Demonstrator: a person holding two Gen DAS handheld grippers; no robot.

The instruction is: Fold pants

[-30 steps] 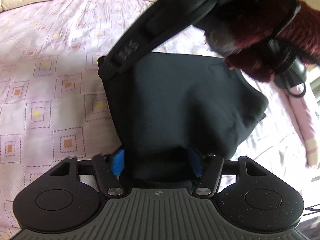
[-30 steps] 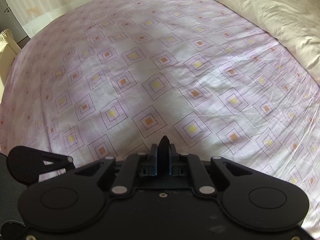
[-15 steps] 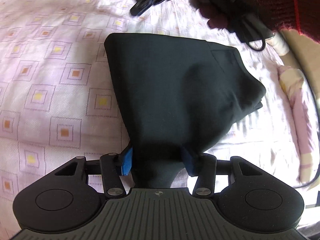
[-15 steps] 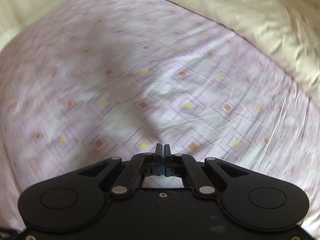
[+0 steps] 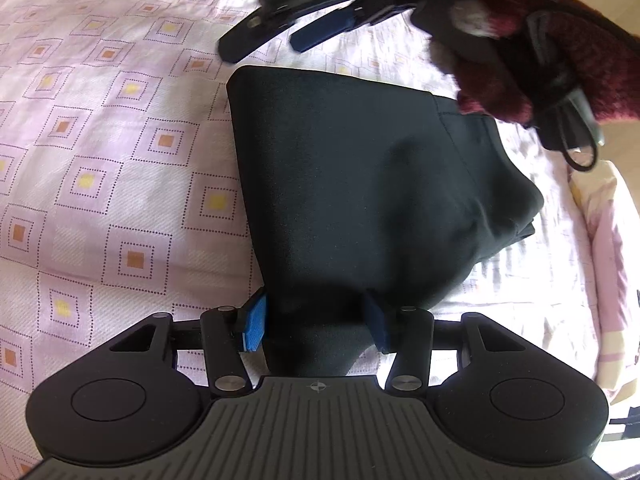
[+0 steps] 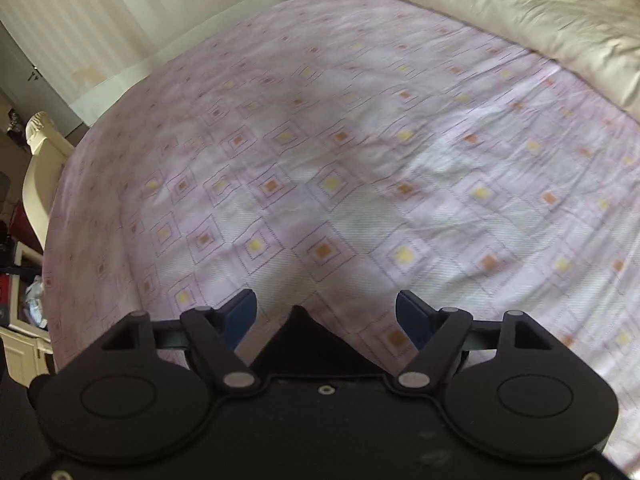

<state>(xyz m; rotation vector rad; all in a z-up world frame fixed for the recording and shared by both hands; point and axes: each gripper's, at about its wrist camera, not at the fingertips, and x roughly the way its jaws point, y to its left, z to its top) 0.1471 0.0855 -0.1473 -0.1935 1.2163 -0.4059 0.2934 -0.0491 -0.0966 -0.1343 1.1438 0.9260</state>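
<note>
Fingers on my left side are clenched on the near end of the pants, blue pads pinching a bunched bit of black fabric right at the camera. My right gripper has its fingers spread wide with nothing between them; a dark triangle sits low in its view, can't tell what that is.

The pants are a thick black bundle on the bed, already folded by the look of it. Taking the left gripper as the landmark: the bundle runs straight away from it, long axis roughly in line with the fingers. The right gripper shows up past the far end of the pants, hovering just beyond that edge, apart from the cloth.

So left is the one actually on the fabric. If there's one more fold to do, I reckon it goes along that axis, near end carried toward the far end, where the right could pin or catch it.
</note>
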